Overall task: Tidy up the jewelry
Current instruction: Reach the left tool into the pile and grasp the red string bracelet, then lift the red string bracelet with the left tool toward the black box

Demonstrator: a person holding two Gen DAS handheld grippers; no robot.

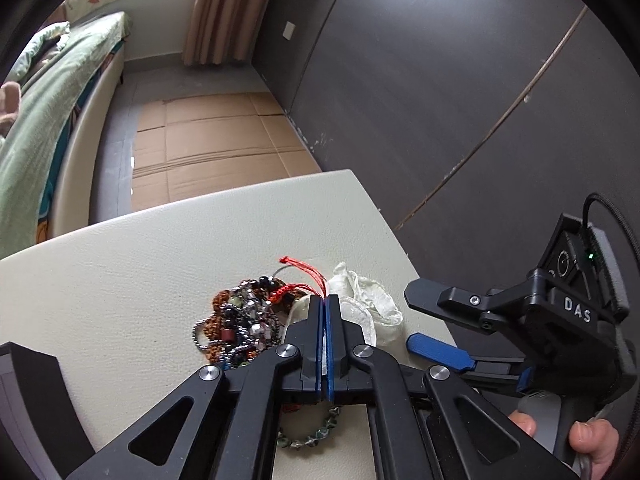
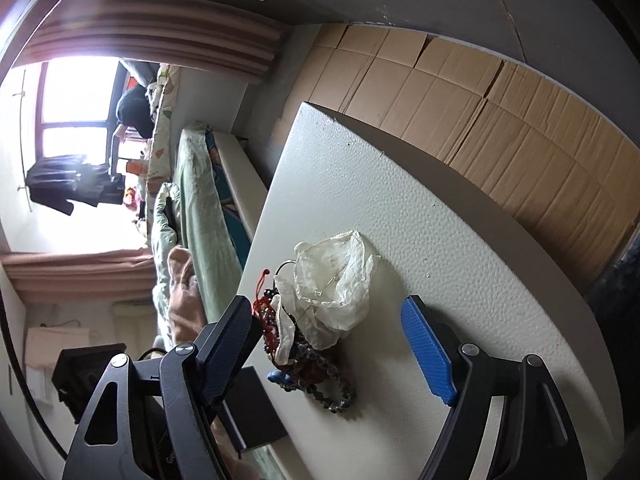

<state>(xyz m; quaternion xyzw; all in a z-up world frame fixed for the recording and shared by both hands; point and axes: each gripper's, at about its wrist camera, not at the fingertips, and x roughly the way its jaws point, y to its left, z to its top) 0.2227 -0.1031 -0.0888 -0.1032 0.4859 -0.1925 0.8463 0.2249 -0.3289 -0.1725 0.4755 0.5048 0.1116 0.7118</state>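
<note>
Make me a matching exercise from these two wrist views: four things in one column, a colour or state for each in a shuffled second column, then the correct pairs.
Things:
1. left gripper
2. right gripper
3. cord tassel
4. crumpled pouch

Colour or state:
A. translucent white
B. jaws wide open
C. red
D. jaws closed together

Pairs: 1-D, 2-B, 3-C, 4-A

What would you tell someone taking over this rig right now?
Left gripper: shut on red cord at the jewelry pile.
Right gripper: open, empty, beside the pile and white bag.
Things: pile tangled on the table; green bracelet lies apart, under the left gripper; dark box at the table edge.
Done: nothing visibly sorted.
Left: draw the corded piece free, separate the rest.
</note>
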